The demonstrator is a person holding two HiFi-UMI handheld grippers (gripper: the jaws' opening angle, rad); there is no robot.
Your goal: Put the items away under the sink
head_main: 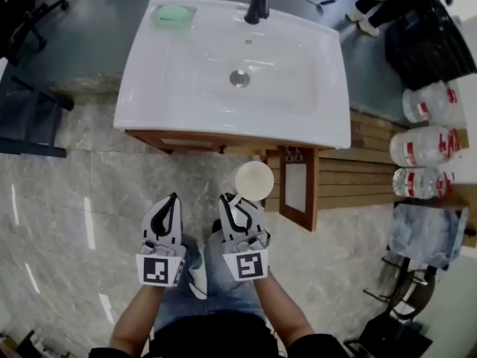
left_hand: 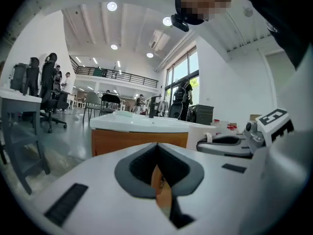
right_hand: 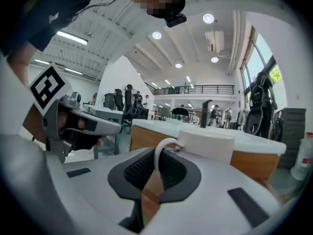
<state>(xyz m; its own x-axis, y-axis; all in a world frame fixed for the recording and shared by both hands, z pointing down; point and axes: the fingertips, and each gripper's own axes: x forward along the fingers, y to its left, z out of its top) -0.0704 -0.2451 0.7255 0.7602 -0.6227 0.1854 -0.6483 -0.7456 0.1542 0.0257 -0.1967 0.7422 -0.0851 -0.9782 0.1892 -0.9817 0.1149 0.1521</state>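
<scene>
A white mug [head_main: 254, 180], pinched by its handle in the right tool [head_main: 237, 202], is best carried level past the cabinet door [head_main: 297, 190] just ahead, the left tool [head_main: 172, 200] being pressed together on nothing.

White sink-top surface [head_main: 149, 103], viewed from above, with shallow basin. Green pad [head_main: 174, 13] in back left corner; dark tap [head_main: 258, 2] at back centre; round drain [head_main: 239, 78] mid-basin. Beneath, wooden cabinet [head_main: 186, 139] on pale marbled floor [head_main: 89, 192], door [head_main: 297, 189] open at right.
</scene>
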